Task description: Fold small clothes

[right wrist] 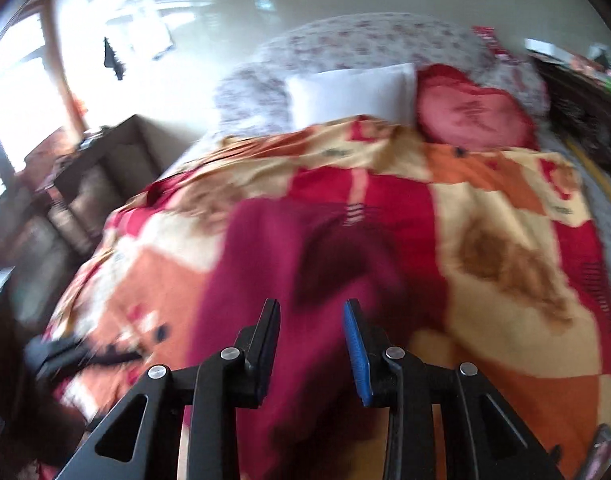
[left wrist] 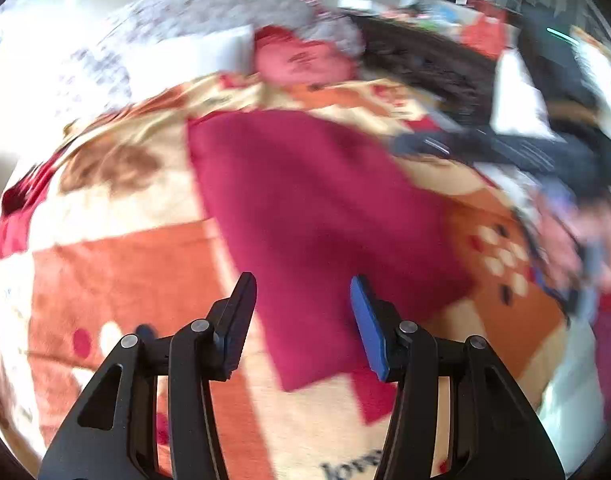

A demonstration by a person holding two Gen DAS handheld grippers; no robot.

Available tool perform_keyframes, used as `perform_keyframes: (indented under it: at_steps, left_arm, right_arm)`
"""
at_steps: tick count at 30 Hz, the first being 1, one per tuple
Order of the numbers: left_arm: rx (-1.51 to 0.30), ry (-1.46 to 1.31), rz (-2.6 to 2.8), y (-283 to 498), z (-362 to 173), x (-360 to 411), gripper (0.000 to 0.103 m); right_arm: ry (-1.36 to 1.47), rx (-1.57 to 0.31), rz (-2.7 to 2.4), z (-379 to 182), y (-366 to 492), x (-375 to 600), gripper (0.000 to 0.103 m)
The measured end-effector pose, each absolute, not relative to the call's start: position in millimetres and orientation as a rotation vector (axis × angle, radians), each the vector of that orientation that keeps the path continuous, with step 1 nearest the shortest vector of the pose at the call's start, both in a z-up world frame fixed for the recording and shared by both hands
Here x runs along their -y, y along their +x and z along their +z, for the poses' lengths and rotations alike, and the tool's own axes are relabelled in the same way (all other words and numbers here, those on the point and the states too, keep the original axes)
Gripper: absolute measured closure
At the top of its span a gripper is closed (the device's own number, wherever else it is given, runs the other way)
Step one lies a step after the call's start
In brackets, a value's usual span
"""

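Two wrist views over a bed spread with a patchwork blanket of orange, cream and red fleece (left wrist: 117,276); on it lies a magenta cloth garment (left wrist: 305,220), folded into a long flat strip; in the left view its long axis runs from the near edge, just below the left gripper (left wrist: 303,320), away toward a white pillow (left wrist: 193,56) and a red heart-shaped cushion (left wrist: 301,60) at the head of the bed; the left gripper's jaws stand part-open and empty over the strip's near end; the right gripper (right wrist: 311,344), jaws narrower and likewise empty, hovers above a more rumpled part of the garment (right wrist: 273,280); both appear about equally near; motion blur hides whether the pads touch the cloth.
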State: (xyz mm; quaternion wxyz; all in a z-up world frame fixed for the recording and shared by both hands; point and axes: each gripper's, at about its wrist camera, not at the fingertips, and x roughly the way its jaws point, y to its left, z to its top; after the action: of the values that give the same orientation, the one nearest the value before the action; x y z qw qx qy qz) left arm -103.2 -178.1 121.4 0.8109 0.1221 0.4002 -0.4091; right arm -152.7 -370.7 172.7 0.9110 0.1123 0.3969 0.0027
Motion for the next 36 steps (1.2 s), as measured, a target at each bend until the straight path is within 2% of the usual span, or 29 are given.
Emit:
perform_keyframes:
  at_steps: [5,8,12,17,20,22,24,26,28,36]
  left_arm:
    - [-0.948,0.250,-0.844,-83,83,190,0.054]
    - [-0.964,0.273,-0.825,-81,75,197,0.054]
    - [-0.883,0.260,-0.831,-91,98,191,0.054]
    - [-0.836,0.241,-0.810,-69,115,213,0.054]
    - [-0.826,0.224,-0.758,-49,112,229,0.054]
    - [-0.853,0.214,-0.740,-36,106,239,0.054]
    - [-0.863,0.219,-0.712,-27,99,244,0.054]
    - [-0.860,0.235,-0.708,-21,93,251,0.046]
    - [-0.867,0.251,-0.697,-15,86,256,0.042]
    - [-0.866,0.228,-0.692,-17,87,252,0.040]
  right_arm:
    - [0.123,-0.950,-0.161,114,-165,362,0.072]
    - [0.309,-0.964,-0.150,93,-174,390,0.072]
    - [0.290,-0.917,-0.141,120,-184,389,0.072]
    - [0.255,-0.794,-0.146,156,-163,385,0.072]
    - [0.247,-0.791,-0.133,150,-135,387,0.072]
    - [0.254,-0.813,-0.142,139,-117,391,0.078]
    - [0.244,-0.846,-0.182,124,-107,398,0.080]
    - [0.252,-0.871,-0.215,108,-97,408,0.080]
    - [0.274,-0.852,-0.224,104,-95,417,0.080]
    - [0.283,-0.846,-0.195,129,-113,413,0.080]
